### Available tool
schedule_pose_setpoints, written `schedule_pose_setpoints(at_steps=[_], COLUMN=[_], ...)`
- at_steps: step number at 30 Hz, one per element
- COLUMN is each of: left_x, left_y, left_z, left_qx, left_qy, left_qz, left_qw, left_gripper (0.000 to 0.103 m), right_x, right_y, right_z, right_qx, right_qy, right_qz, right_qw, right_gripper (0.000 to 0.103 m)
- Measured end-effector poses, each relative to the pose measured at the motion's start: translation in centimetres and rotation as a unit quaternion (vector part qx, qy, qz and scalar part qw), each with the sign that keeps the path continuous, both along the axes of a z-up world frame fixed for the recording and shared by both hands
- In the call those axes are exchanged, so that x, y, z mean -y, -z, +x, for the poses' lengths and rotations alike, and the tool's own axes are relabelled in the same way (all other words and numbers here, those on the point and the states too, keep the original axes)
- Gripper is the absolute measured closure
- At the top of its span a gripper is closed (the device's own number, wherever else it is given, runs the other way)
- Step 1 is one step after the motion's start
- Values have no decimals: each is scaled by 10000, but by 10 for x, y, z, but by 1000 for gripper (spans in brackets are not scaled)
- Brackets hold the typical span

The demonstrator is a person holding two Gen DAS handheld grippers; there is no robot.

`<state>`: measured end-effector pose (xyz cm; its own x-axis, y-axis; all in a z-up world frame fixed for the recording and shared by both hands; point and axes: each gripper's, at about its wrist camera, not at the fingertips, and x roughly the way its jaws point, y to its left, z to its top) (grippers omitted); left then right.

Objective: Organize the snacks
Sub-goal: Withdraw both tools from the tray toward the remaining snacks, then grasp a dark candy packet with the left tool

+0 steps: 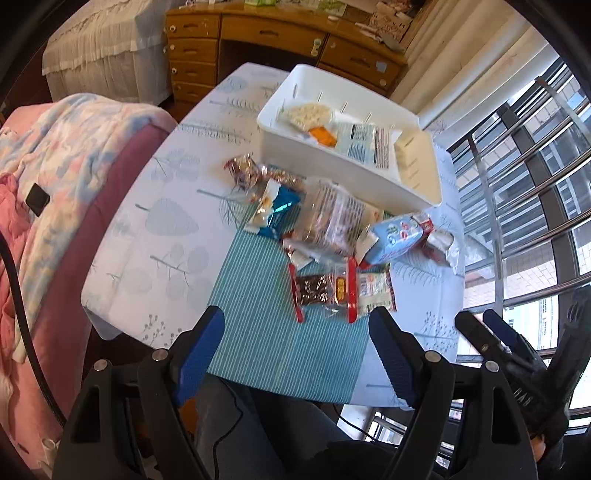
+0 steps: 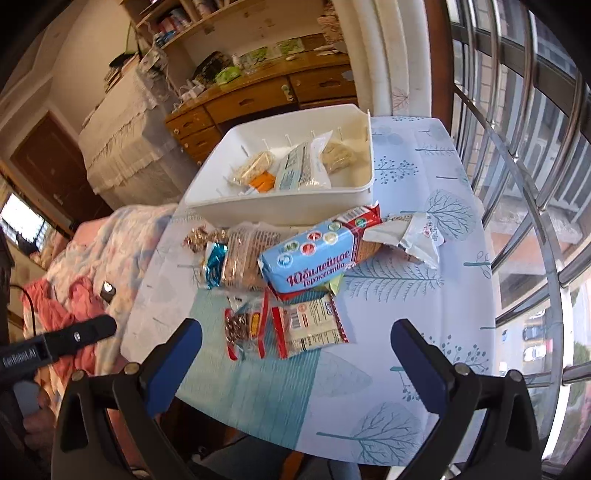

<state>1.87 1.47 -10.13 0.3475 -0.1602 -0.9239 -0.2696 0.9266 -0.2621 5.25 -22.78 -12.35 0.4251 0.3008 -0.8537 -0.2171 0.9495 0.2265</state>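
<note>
A pile of snack packets lies mid-table, in front of a white bin (image 1: 295,147) (image 2: 280,210) that holds several packets. The pile has a blue biscuit pack (image 1: 397,238) (image 2: 317,254), a clear bag of brown biscuits (image 1: 332,218) (image 2: 247,258), a small blue wrapper (image 1: 277,214) (image 2: 214,266), a red-edged packet with dark pieces (image 1: 321,291) (image 2: 245,328) and a white labelled packet (image 1: 375,291) (image 2: 310,326). My left gripper (image 1: 295,332) is open and empty above the table's near edge. My right gripper (image 2: 295,350) is open and empty, just short of the nearest packets; it also shows in the left wrist view (image 1: 484,325).
A teal striped mat (image 1: 266,332) (image 2: 229,387) lies under the near packets on a leaf-print tablecloth (image 1: 155,206) (image 2: 424,295). A torn silver wrapper (image 1: 441,245) (image 2: 413,236) lies right of the pile. A bed with pink bedding (image 1: 55,184) is left; window railings (image 2: 517,184) right; a wooden dresser (image 1: 258,33) behind.
</note>
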Motion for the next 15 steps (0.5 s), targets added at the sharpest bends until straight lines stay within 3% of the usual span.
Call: schedule_pose_setpoints(at_steps=[15], left_x=[0], left_y=[53], left_z=[32], left_qx=[-638], left_qy=[576], left_qz=[-251], left_qw=[9960], left_gripper=[23], right_x=[-33], right_y=[40], right_z=[-24], right_qx=[113], right_qy=[-493], right_qz=[-840], right_qw=[9952], right_gripper=[3])
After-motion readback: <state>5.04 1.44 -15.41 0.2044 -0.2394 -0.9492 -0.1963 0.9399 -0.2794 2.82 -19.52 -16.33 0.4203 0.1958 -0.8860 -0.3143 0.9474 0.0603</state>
